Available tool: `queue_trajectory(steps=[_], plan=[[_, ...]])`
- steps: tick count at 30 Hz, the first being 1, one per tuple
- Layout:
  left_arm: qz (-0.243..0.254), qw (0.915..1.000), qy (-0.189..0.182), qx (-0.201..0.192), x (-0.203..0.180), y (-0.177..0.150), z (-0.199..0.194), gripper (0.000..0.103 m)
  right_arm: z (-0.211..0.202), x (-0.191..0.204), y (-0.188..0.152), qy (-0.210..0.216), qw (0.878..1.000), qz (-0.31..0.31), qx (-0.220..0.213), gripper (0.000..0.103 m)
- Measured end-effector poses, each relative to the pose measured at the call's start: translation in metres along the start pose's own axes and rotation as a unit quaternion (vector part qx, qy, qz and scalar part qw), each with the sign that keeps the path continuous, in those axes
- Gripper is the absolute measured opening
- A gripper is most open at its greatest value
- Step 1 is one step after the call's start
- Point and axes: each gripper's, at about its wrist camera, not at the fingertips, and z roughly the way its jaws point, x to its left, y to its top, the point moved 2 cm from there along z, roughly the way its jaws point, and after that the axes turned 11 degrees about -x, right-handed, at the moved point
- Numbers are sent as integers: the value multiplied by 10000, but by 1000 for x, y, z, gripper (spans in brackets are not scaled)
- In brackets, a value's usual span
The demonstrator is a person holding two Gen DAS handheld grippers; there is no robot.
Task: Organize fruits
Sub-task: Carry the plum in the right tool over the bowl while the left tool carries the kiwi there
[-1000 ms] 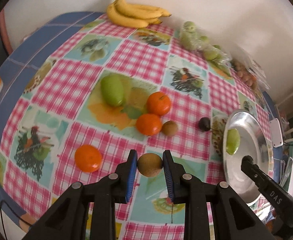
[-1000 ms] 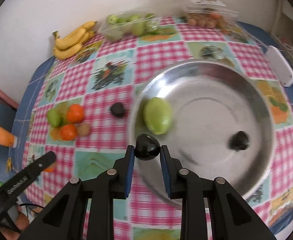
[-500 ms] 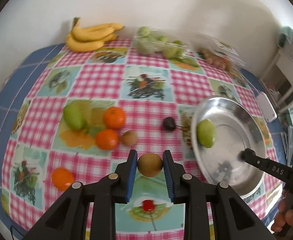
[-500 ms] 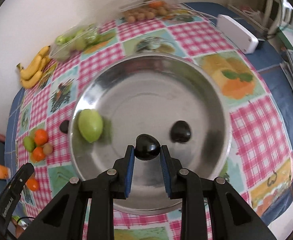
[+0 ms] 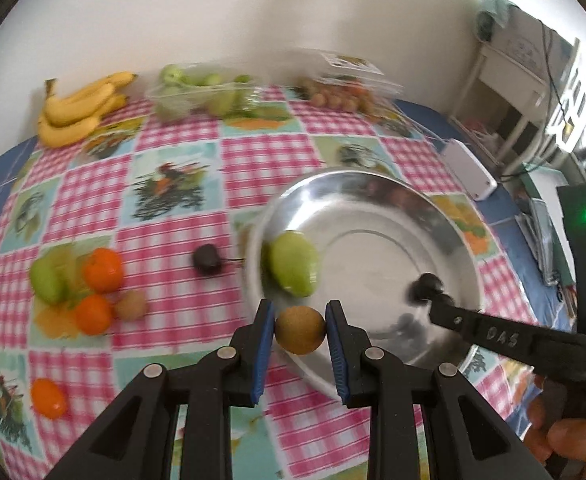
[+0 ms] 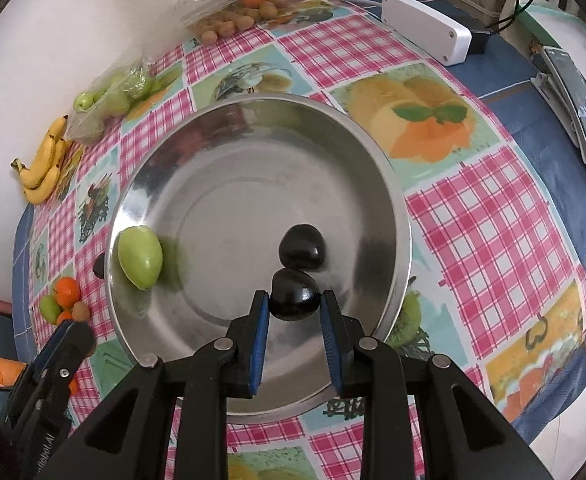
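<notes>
The round tray [image 6: 389, 184] is bare polished metal, bright enough to mirror the dark fruit [image 6: 301, 247] lying in it. That fruit and the dark plum [image 6: 295, 294] held between the pads have glossy, smooth skins with highlights. The green mango [image 6: 140, 257] is smooth with a soft sheen. The kiwi [image 5: 300, 330] looks matt and rough (finely fuzzy). The left hand-held gripper [image 5: 300, 354] and right hand-held gripper [image 6: 295, 332] are matt black plastic with blue ridged pads [image 6: 260, 336]. The bench wears a checked tablecloth [image 6: 485, 232], smooth and faintly shiny like oilcloth. Far off, clear plastic packs [image 5: 201, 94] crinkle and glint.
</notes>
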Motion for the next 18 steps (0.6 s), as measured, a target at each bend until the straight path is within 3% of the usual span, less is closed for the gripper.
queue_trajectory(steps=[10,18], plan=[[188,9997,-73,156,-15,1,21,28,9,4,-5,-58,9999,-96,129,27],[316,9991,70,279,-15,-3,30,28,14,5,-9,-97,9996,-118,221,27]])
